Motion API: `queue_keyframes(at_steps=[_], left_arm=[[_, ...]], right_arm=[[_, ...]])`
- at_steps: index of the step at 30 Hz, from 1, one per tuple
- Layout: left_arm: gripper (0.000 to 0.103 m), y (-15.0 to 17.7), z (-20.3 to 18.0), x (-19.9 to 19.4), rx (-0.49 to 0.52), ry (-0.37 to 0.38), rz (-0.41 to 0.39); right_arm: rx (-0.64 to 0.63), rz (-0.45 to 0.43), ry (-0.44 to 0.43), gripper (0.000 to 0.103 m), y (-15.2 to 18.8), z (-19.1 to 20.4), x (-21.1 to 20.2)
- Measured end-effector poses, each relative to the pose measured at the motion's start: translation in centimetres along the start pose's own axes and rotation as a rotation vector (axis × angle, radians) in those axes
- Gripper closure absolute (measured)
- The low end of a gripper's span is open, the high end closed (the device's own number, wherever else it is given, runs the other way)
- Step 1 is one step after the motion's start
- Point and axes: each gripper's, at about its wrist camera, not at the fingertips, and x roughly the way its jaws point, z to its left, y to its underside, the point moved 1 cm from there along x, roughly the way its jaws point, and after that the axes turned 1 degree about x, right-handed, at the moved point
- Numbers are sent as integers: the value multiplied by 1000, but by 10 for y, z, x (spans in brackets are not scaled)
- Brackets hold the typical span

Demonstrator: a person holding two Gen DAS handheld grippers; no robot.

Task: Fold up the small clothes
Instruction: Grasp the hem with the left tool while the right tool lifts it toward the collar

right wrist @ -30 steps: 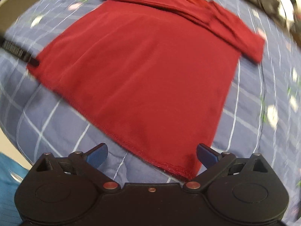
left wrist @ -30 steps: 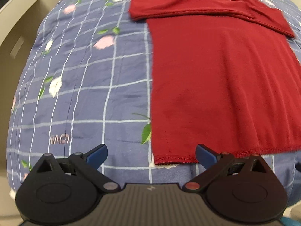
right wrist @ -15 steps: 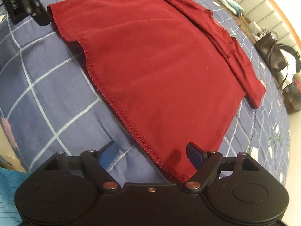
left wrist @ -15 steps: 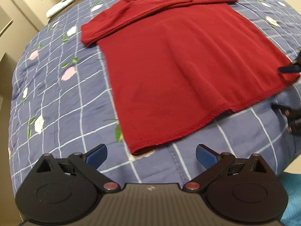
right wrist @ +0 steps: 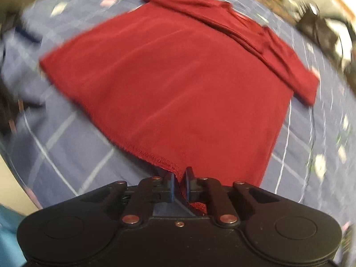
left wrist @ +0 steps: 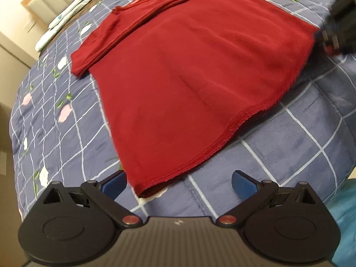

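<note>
Red shirt (left wrist: pixel 191 77) lies flat on the bed, on a blue checked bedspread (left wrist: pixel 289 146) with a flower print. Sleeves are folded in across the top, so it reads as one long rectangle. The hem end sits near the bed's near edge, the collar end toward the head of the bed.

Right gripper (right wrist: pixel 179 185): jaws have just been closing and are now pinched together on the shirt's hem at its near right corner. Red hem fabric (right wrist: pixel 175 169) is visible between the fingers and bunched just behind them. In the left wrist view the same gripper (left wrist: pixel 340 31) shows as a dark blurred shape at the far hem corner.

Left gripper (left wrist: pixel 179 183): jaws spread wide, nothing clamped. The shirt's near left hem corner (left wrist: pixel 144 189) lies between the blue fingertips (left wrist: pixel 114 183), closer to the left one. Pads are not pressing on the cloth.

Right wrist view is motion-blurred. A dark bag (right wrist: pixel 318 29) sits at the far right edge of the bed, details unreadable. Folded light cloth (left wrist: pixel 66 17) lies at the head of the bed, well apart from the shirt.
</note>
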Motion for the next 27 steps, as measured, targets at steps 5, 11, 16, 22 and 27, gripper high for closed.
queue_keyframes(at_steps=[5,11,16,22,27], left_arm=[[1,-12,-14,5,45,-81,-20],[1,-27,-21,11,55,-87,-37],[8,-35,-19,13,50,-138,-54],[32,-35,-3,12,28,-217,-54],[91,-28,6,3,107,-183,-105]], right_arm=[[183,-29,-83,96,-22,-32,-24],[277,-45,-155,96,-49,-54,-41],[305,-64,-192,96,-65,-66,-50],[283,-73,-191,96,-71,-70,-57],[235,-63,-162,96,-65,-66,-55]])
